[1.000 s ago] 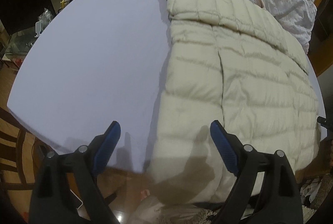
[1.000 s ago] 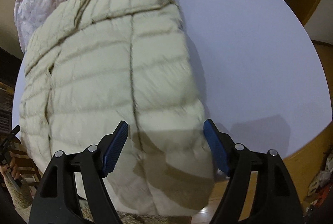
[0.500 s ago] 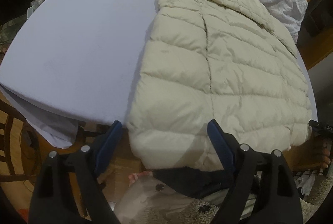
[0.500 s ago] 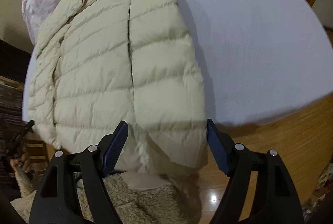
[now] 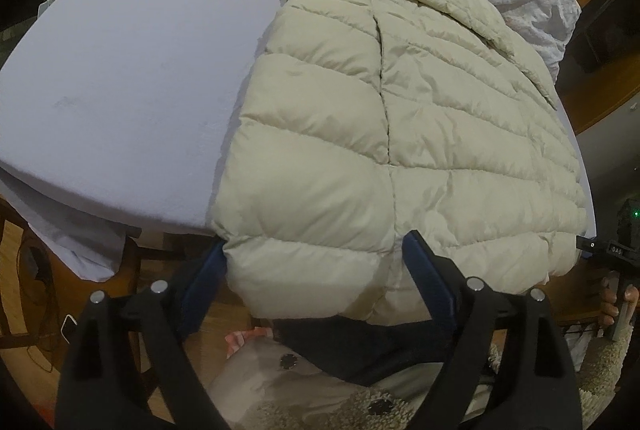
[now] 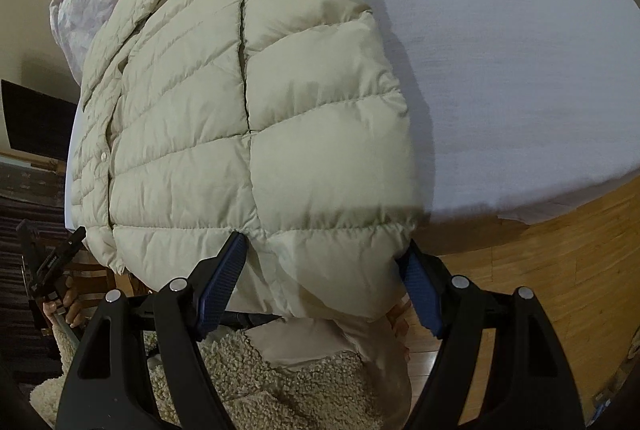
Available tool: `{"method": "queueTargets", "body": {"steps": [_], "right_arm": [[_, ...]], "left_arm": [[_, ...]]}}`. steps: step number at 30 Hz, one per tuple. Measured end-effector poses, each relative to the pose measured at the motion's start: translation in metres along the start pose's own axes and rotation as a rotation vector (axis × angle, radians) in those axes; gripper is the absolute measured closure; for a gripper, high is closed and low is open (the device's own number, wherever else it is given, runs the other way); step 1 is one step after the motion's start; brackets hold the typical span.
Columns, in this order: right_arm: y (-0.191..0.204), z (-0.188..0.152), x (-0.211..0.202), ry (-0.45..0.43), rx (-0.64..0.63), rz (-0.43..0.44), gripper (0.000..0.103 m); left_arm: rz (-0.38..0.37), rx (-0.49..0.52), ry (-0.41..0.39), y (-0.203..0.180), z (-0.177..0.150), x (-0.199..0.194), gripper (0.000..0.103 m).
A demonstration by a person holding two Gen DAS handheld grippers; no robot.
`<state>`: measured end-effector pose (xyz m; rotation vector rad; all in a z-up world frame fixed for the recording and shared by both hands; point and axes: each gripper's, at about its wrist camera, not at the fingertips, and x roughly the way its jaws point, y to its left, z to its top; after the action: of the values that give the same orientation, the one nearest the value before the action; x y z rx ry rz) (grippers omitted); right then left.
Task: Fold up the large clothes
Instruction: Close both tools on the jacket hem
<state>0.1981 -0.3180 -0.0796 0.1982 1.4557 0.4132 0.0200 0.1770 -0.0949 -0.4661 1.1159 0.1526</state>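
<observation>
Your left gripper (image 5: 316, 266) and right gripper (image 6: 322, 262) both tilt steeply down, fingers spread around the jacket (image 5: 400, 102) hem, which overhangs the lavender surface (image 5: 132, 62) edge, not pinching.

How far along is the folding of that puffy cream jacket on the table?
Barely started. Done: the jacket lies spread flat on the lavender-covered table, collar away, hem hanging over the near edge. In hand: the left gripper and right gripper each straddle a stretch of the hem with jaws open, not yet pinching. Left: gripping the hem and making every fold; none shows across the body yet.
</observation>
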Motion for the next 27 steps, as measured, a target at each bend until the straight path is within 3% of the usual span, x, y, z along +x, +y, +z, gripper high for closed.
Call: {"method": "queueTargets", "body": {"steps": [4,6,12,17,20,27], "right_arm": [[0.003,0.0,0.002,0.001,-0.009,-0.012,0.028],[0.003,-0.001,0.002,0.002,-0.012,-0.011,0.037],[0.008,-0.005,0.0,0.012,-0.036,-0.006,0.059],[0.016,-0.009,-0.004,0.011,-0.071,-0.031,0.074],[0.019,-0.011,-0.008,0.007,-0.086,-0.042,0.08],[0.029,-0.012,-0.016,-0.008,-0.125,-0.081,0.086]], "left_arm": [[0.0,0.0,-0.001,-0.001,-0.001,0.0,0.017],[-0.004,0.0,0.002,-0.003,-0.001,0.0,0.022],[-0.019,0.011,0.004,-0.007,-0.004,-0.006,0.044],[0.008,0.014,-0.007,-0.008,-0.005,-0.012,0.071],[0.006,0.006,-0.012,-0.006,-0.004,-0.016,0.083],[0.028,0.037,-0.075,-0.014,0.001,-0.036,0.094]]}}
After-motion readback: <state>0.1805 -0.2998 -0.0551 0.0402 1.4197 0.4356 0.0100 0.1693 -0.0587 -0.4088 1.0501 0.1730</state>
